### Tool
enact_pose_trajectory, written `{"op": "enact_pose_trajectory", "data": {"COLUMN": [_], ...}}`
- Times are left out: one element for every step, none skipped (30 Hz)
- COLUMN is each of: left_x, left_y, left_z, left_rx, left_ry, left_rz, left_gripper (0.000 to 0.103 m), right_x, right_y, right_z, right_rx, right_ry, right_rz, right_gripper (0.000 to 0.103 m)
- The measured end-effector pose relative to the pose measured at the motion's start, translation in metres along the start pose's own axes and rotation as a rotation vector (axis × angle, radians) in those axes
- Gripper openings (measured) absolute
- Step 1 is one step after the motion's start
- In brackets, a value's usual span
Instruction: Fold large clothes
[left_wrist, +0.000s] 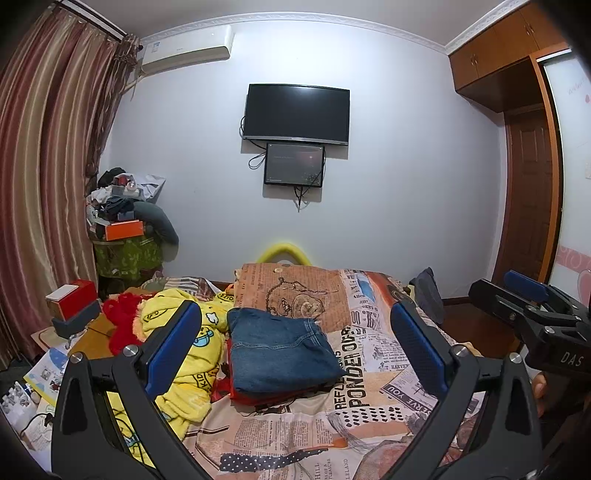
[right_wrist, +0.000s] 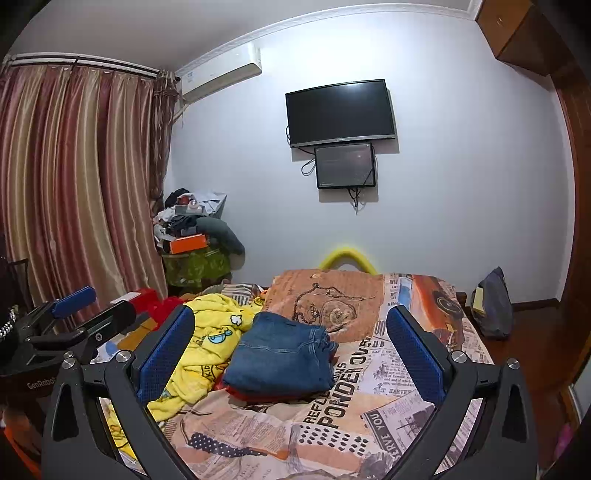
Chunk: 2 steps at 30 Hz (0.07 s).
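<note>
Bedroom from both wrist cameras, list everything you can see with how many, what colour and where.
folded jeans: one, blue, mid-bed on top of a red garment
red garment: one, under the jeans, only its edge showing
yellow robe: one, cartoon print, crumpled left of the jeans
red plush fabric: one, at the bed's left edge
bedspread: one, newspaper print, covering the bed
television: one, black, on the wall
small screen: one, dark, below the television
air conditioner: one, white, high on the left
curtains: striped red-brown, left
clutter pile: corner by the curtains
dark bag: one, right of the bed
left gripper: fingers blue-padded, open
right gripper: fingers blue-padded, open
</note>
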<state>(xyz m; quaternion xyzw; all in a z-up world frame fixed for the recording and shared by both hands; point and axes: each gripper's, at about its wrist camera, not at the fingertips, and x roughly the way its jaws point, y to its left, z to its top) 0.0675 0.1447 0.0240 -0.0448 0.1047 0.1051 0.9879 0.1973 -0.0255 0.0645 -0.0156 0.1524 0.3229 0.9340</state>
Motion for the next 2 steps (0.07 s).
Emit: {"op": "enact_pose_trajectory", "data": {"left_x": [0.0004, 0.0005], "left_y": [0.0003, 0.0006], "left_z": [0.0001, -0.0002], "left_rx": [0.0, 0.001], "left_ry": [0.002, 0.004], "left_rz": [-0.002, -0.003], "left_gripper": [0.103, 0.103], "right_x": [0.0001, 0.0005], "right_y": [0.0001, 0.0005], "right_z": [-0.0003, -0.0004], "right_rx": [-0.001, -0.002], "right_ry": [-0.001, -0.001], "right_rz": [-0.001, -0.001], "right_gripper": [0.103, 0.103]}}
